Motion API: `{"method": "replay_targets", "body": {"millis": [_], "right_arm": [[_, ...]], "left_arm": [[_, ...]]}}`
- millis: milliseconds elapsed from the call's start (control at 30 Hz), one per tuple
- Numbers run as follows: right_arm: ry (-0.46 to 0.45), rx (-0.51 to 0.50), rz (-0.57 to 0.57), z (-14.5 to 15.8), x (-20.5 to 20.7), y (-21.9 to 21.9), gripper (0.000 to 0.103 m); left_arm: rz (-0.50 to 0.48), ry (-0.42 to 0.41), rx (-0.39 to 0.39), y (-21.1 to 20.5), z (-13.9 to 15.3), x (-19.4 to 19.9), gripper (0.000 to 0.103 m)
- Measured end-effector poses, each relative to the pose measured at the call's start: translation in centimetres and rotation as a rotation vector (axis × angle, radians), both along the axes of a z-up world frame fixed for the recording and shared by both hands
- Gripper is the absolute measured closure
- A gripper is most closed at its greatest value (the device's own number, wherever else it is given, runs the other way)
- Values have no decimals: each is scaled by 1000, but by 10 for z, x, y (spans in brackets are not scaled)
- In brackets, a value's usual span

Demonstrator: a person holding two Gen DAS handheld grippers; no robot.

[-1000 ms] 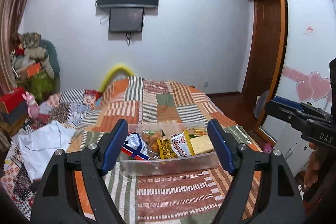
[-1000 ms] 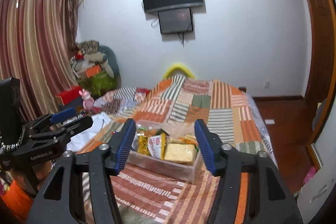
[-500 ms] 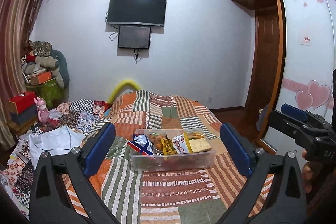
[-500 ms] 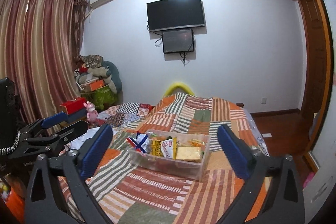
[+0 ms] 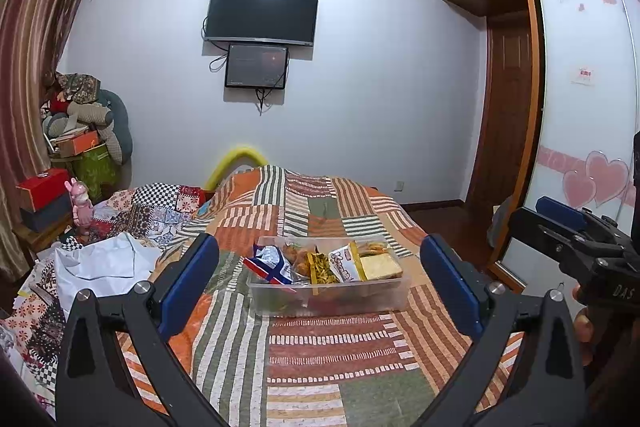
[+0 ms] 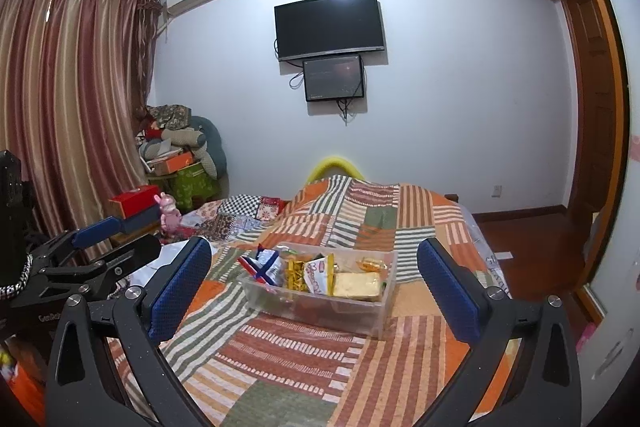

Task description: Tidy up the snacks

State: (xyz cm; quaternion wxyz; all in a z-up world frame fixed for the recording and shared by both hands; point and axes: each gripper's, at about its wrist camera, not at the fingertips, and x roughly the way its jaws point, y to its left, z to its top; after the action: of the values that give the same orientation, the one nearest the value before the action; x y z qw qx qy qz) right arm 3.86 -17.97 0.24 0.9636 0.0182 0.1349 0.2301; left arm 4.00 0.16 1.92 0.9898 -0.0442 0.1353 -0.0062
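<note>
A clear plastic box (image 5: 332,297) (image 6: 320,301) sits on the striped patchwork bedspread (image 5: 320,355) (image 6: 288,359), filled with several snack packets: a blue and white bag (image 5: 268,265), a white and yellow pack (image 5: 344,265) and a pale yellow block (image 5: 380,265) (image 6: 356,285). My left gripper (image 5: 320,281) stands open, well back from the box, with nothing between its blue pads (image 5: 188,283). My right gripper (image 6: 316,287) is open too and holds nothing. Each gripper shows at the edge of the other's view, the right gripper (image 5: 576,239) and the left gripper (image 6: 92,251).
A heap of cloth and white paper (image 5: 100,263) lies left of the bedspread. Boxes and stuffed toys (image 5: 76,147) pile up in the left corner by the curtain (image 6: 68,107). A wardrobe with a sliding door (image 5: 580,127) stands on the right. A television (image 5: 260,15) hangs on the far wall.
Both grippers have opened wide and drawn back from the box, which now looks smaller and farther off. The views have tipped up to show more of the wall.
</note>
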Motion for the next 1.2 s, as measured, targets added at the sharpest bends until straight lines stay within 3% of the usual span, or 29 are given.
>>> {"method": "replay_targets", "body": {"millis": [1200], "right_arm": [[12, -5, -34, -1, -7, -5, 0]], "left_arm": [[1, 15, 7, -1, -6, 0, 0]]}}
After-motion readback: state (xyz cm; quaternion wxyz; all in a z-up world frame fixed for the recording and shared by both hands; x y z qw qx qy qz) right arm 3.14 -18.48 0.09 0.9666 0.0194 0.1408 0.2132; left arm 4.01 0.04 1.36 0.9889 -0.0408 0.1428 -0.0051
